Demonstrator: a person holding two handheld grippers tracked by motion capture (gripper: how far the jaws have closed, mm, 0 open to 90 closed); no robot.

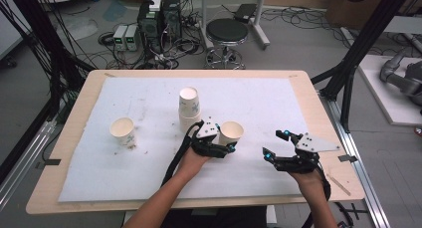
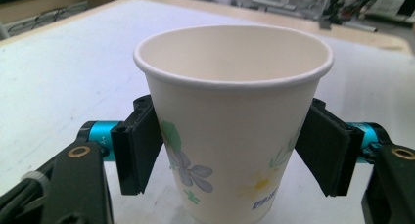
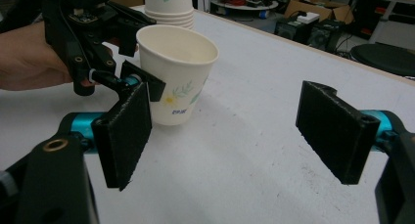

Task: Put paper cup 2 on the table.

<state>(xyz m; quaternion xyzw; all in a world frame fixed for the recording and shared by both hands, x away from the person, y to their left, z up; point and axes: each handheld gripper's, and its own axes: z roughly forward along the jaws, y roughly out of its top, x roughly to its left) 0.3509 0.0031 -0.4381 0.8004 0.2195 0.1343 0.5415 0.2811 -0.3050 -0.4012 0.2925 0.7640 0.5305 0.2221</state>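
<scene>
Your left gripper clamps the flowered paper cup by its sides, both black pads pressed on the wall, and the cup stands upright on the white mat near the middle of the high view, just right of the stack of cups. Your right gripper hovers at lower right, jaws spread wide with nothing between them. A lone cup stands at centre left.
</scene>
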